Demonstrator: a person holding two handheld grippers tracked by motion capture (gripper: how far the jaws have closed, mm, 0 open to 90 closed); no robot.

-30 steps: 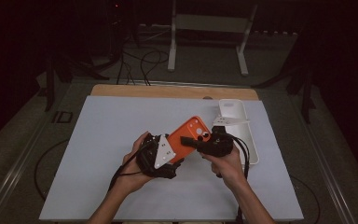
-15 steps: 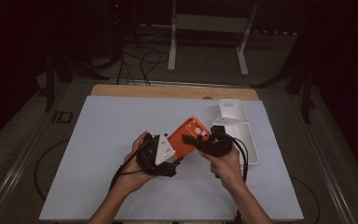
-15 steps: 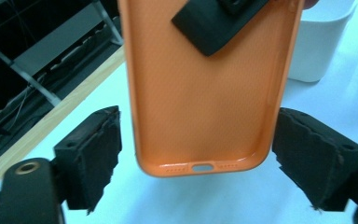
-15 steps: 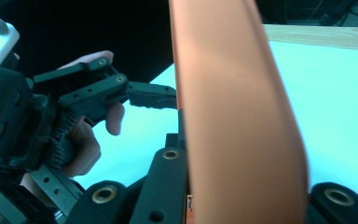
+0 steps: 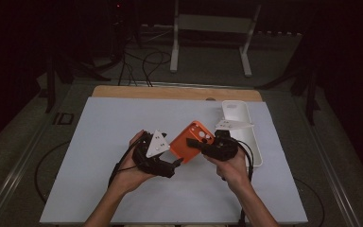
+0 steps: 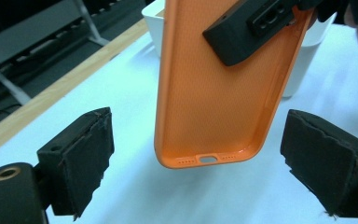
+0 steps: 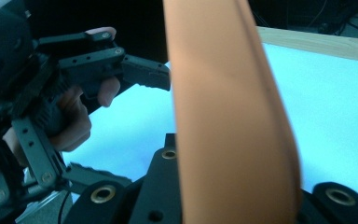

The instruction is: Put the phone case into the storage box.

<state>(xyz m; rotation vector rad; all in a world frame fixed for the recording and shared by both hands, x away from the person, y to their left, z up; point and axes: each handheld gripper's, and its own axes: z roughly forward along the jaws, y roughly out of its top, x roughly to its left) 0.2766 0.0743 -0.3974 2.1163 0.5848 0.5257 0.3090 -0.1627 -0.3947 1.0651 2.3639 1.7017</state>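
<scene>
My left gripper [image 5: 177,162] sits low in the middle of the high view, held in my left hand [image 5: 131,170], with its fingers [image 6: 81,156] spread wide. They have just been opening a little further. In the left gripper view the two black pads stand at the lower left and lower right of the frame, and the bottom end of the orange phone case [image 6: 214,93] hangs between them, touching neither.

Just past that, the case runs up the centre of that view with its hollow inside facing me and its port cut-out at the bottom edge. My right gripper [image 5: 194,144] pinches it near its upper end; one of its fingers [image 6: 247,30] lies dark across the case's inner face at the top of the frame. In the right gripper view the case rises as a broad orange band from between my own fingers at the bottom centre, and my left gripper [image 7: 51,116] shows at the left of the frame with a hand wrapped round it.

In the high view the case [image 5: 189,144] lies tilted just right of centre, its camera holes toward the upper right, held above the pale counter [image 5: 123,118]. My right hand [image 5: 234,168] grips from the lower right.

Farther back, a white tray [image 5: 236,111] rests on the counter at the right, near its far edge, behind my right gripper.
</scene>
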